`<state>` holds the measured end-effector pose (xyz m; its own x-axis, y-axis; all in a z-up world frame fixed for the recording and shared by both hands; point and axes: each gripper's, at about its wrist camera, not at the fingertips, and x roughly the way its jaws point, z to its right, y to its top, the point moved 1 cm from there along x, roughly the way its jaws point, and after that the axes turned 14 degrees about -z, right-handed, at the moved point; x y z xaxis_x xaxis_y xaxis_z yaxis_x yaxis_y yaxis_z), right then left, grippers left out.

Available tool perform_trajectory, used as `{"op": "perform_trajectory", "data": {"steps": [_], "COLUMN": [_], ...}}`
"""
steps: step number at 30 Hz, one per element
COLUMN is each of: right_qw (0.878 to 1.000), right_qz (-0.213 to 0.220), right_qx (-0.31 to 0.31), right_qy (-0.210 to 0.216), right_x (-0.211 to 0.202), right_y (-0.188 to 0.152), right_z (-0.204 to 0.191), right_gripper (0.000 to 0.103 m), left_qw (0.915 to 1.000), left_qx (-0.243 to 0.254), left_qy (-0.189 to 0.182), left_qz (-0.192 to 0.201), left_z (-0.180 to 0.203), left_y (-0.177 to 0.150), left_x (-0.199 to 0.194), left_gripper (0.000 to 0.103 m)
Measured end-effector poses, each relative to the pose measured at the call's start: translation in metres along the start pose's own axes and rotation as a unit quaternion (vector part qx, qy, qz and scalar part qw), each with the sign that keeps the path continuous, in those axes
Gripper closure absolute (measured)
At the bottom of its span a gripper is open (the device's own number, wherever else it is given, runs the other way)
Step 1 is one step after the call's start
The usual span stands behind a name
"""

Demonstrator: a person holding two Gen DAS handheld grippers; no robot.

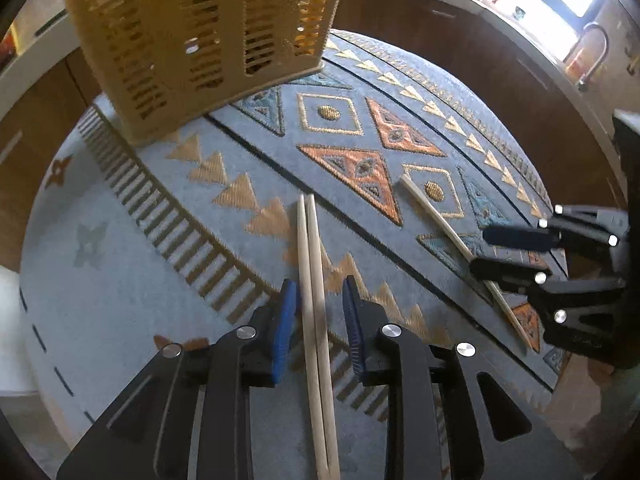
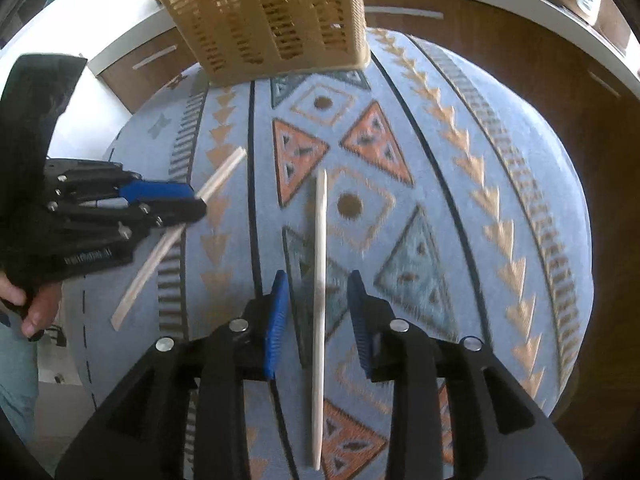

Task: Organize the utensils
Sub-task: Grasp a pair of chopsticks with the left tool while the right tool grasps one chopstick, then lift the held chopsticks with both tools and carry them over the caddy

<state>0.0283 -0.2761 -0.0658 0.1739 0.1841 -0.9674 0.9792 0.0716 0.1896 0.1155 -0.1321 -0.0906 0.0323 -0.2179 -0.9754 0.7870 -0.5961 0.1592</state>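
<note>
Plainly, two pale wooden chopsticks (image 1: pixel 314 300) lie side by side at lower centre of the left wrist view, between the spread blue pads of the left gripper (image 1: pixel 319 312), with no contact visible. A single chopstick (image 2: pixel 320 300), slim and tapered, runs up the middle of the right wrist view between the parted pads of the right gripper (image 2: pixel 316 308). All rest on a blue patterned cloth (image 2: pixel 440 160). A slotted tan basket (image 1: pixel 200 40) stands at upper left. Only the right wrist view shows the person's hand (image 2: pixel 36 304) at left edge.

Chopstick pair (image 1: pixel 314 300) btwn spread fingers (image 1: pixel 286 320) — untouched
</note>
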Motion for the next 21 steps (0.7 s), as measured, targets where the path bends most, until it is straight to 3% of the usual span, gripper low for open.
{"op": "perform_trajectory", "data": {"steps": [3, 8, 13, 15, 16, 17, 21], "right_qw": [1.000, 0.997, 0.996, 0.996, 0.996, 0.996, 0.997], "right_qz": [-0.010, -0.065, -0.082, -0.081, -0.080, -0.078, -0.065], "right_qx": [-0.006, -0.006, -0.017, -0.019, -0.018, -0.017, -0.018], "right_qy": [0.002, 0.033, 0.006, -0.019, -0.027, -0.028, -0.024], "right_x": [0.000, 0.015, 0.020, 0.022, 0.022, 0.022, 0.023], "right_y": [0.017, 0.045, 0.054, 0.055, 0.056, 0.057, 0.056], "right_z": [0.002, 0.005, -0.004, -0.009, -0.008, -0.008, -0.005], "right_gripper": [0.075, 0.075, 0.079, 0.093, 0.096, 0.098, 0.098], "left_qw": [0.9998, 0.9985, 0.9967, 0.9960, 0.9955, 0.9951, 0.9967], "left_qx": [0.014, 0.037, 0.057, 0.062, 0.058, 0.051, 0.034], "left_qy": [0.008, 0.010, 0.028, 0.044, 0.065, 0.078, 0.074], "left_qz": [-0.014, -0.039, -0.050, -0.046, -0.038, -0.031, 0.001], "left_z": [0.002, 0.003, 0.012, 0.018, 0.022, 0.023, 0.023], "left_y": [0.004, 0.009, 0.012, 0.012, 0.014, 0.014, 0.007], "left_x": [0.001, 0.002, 0.004, 0.006, 0.008, 0.009, 0.009], "left_gripper": [0.080, 0.080, 0.079, 0.078, 0.093, 0.092, 0.093]}}
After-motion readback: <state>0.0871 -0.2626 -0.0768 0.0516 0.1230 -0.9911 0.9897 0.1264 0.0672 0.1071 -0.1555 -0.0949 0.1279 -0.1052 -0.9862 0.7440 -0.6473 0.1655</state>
